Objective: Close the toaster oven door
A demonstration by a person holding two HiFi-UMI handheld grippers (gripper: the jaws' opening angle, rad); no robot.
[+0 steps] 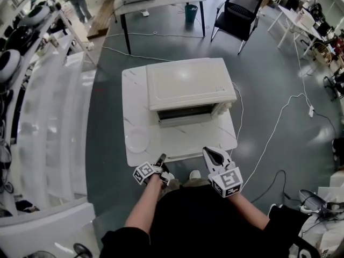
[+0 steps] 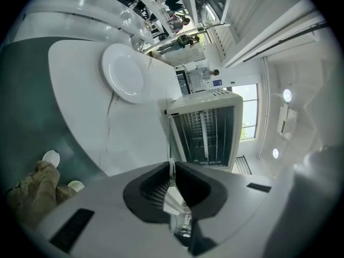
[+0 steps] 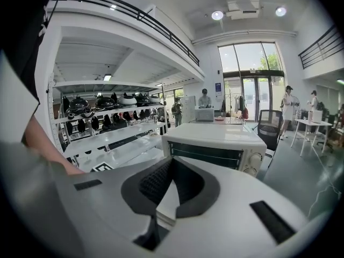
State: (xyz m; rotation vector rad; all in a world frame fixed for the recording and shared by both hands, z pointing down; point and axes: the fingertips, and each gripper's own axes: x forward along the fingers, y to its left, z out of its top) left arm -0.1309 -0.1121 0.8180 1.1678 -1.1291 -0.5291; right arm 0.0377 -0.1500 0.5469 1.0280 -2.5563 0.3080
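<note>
toaster oven [image 1: 188, 82] ahead | left gripper [image 2: 171, 166] jaws closing, empty | right gripper [image 3: 169, 163] closed

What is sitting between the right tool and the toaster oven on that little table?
Nothing: in the head view only bare white tabletop separates the right tool from the toaster oven. The plate lies off to the person's left.

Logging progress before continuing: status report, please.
Left gripper jaws closing, empty; right gripper shut, empty. Toaster oven door looks open, untouched. Plate aside, nothing blocking.
</note>
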